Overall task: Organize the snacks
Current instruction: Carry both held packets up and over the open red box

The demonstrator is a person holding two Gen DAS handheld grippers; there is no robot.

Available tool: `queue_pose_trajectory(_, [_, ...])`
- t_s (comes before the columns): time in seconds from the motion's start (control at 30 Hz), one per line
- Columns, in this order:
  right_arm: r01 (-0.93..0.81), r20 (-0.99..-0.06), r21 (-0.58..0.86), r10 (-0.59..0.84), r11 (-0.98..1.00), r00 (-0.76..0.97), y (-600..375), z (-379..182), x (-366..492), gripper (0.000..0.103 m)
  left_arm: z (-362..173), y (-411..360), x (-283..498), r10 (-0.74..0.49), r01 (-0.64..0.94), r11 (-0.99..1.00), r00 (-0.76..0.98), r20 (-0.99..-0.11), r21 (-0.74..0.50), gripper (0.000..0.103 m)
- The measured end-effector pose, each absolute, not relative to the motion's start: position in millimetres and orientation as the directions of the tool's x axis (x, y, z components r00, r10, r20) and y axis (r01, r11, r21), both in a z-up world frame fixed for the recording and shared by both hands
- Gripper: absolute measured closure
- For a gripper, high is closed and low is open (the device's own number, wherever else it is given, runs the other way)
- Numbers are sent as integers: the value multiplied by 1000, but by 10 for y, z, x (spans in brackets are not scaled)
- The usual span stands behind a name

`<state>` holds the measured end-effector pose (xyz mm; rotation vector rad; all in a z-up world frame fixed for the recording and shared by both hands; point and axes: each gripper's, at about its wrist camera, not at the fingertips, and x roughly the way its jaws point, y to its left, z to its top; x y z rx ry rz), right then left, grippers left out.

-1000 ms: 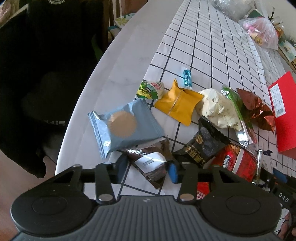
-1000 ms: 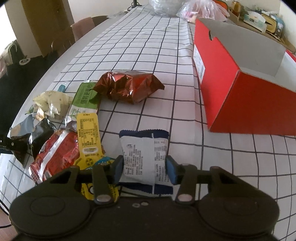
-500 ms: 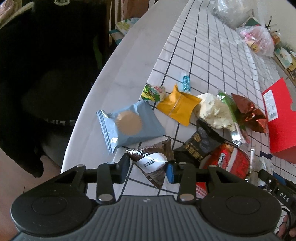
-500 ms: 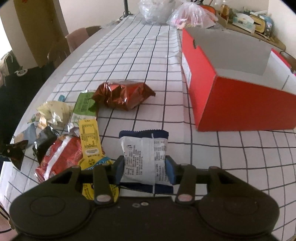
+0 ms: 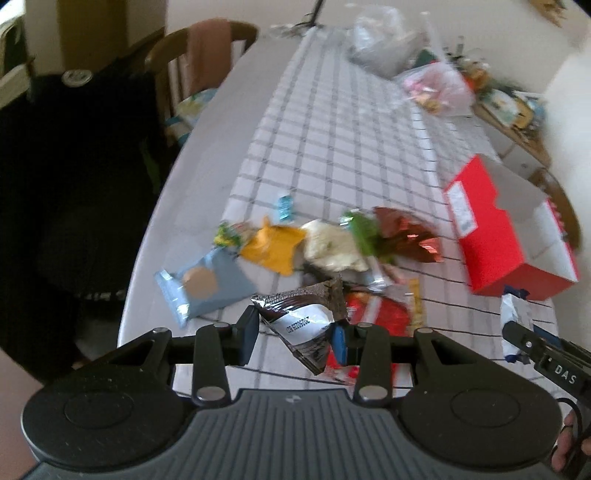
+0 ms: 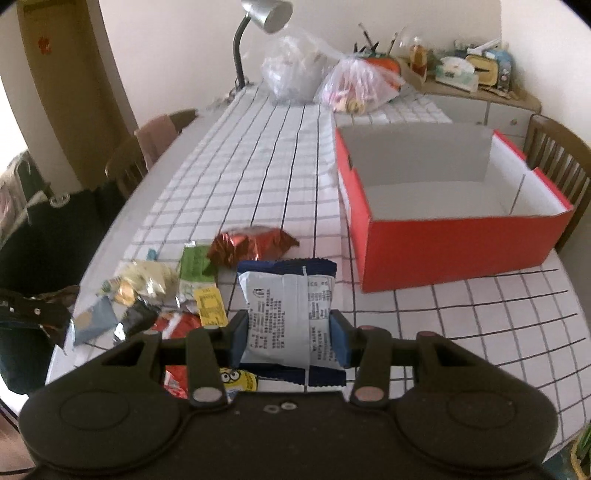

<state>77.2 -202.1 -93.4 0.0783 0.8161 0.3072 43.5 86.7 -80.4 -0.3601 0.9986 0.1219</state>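
My left gripper (image 5: 293, 334) is shut on a brown and white snack packet (image 5: 303, 325), held up above the table. My right gripper (image 6: 288, 338) is shut on a blue and white snack packet (image 6: 286, 314), also lifted; that packet (image 5: 515, 317) shows at the right edge of the left wrist view. An open red cardboard box (image 6: 454, 225) with a white inside stands on the checked tablecloth, up and to the right of the right gripper. A heap of loose snacks lies on the cloth: a copper foil bag (image 6: 253, 243), a pale blue cookie packet (image 5: 207, 286), a yellow packet (image 5: 273, 245), a red packet (image 5: 376, 314).
Two plastic bags (image 6: 325, 79) and a desk lamp (image 6: 258, 26) stand at the table's far end. Wooden chairs (image 6: 147, 151) line the left side, another chair (image 6: 557, 162) stands behind the box. A black bag (image 5: 74, 177) hangs left of the table edge.
Both grippers have risen from the table with their packets, so the snack heap and the red box now look smaller and further below. The views tilted up toward the far end.
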Motion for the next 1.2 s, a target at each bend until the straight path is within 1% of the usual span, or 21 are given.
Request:
queue_pose_trajectory(0.33, [-212, -639, 194, 288, 958, 713, -2299, -472, 680, 58, -355, 312, 602, -143, -66, 971, 612, -778, -231, 64])
queue_pose_trajectory(0.47, [-207, -624, 183, 276, 961, 731, -2452, -364, 762, 58, -205, 21, 750, -170, 15, 978, 629, -758, -207, 64])
queue_pose_trajectory(0.67, [-195, -619, 170, 259, 966, 741, -2792, -270, 1020, 58, -84, -456, 1025, -203, 94, 978, 637, -743, -186, 64])
queue_pose_trajectory(0.93, [-205, -634, 135, 243, 969, 734, -3339, -307, 1561, 58, -71, -1169, 1529, -201, 136, 980, 621, -757, -148, 64])
queue_pose_trajectory(1.2, [-231, -681, 131, 257, 964, 686, -3717, -535, 2182, 58, -274, -1723, 2100, -152, 98, 988, 583, -798, -117, 63])
